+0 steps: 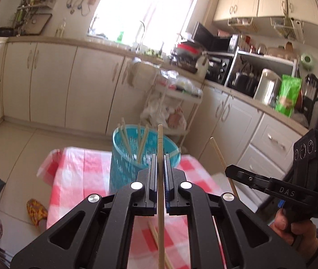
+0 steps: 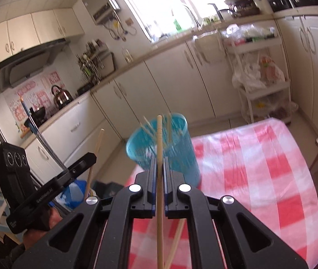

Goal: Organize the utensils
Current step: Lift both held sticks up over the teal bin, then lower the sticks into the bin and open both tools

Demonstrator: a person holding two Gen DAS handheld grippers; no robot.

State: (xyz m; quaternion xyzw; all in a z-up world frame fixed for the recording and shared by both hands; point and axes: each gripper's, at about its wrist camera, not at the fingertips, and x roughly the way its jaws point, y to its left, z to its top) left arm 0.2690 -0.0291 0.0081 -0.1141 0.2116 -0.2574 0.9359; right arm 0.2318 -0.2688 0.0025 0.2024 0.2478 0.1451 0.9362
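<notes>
Grippers both raised over checked tablecloth [image 2: 260,157]: left gripper [image 1: 160,157] clamps one chopstick [image 1: 160,179], right gripper [image 2: 159,159] clamps another chopstick [image 2: 159,179]; teal cup [image 1: 123,168] just ahead holds several more

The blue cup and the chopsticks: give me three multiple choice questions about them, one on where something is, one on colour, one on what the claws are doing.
1. Where does the blue cup stand?
A. on the checked tablecloth
B. on the floor
C. on the kitchen counter

2. What colours is the tablecloth?
A. green and yellow
B. red and white
C. plain blue

3. What state is the left claw in?
A. wide open and empty
B. shut on a spoon
C. shut on a chopstick

Answers: 1 A, the cup's base sits on the cloth near the table's far edge. 2 B, the checks are red and white. 3 C, the chopstick stands upright between its closed fingers; the right claw likewise grips its own chopstick.
</notes>
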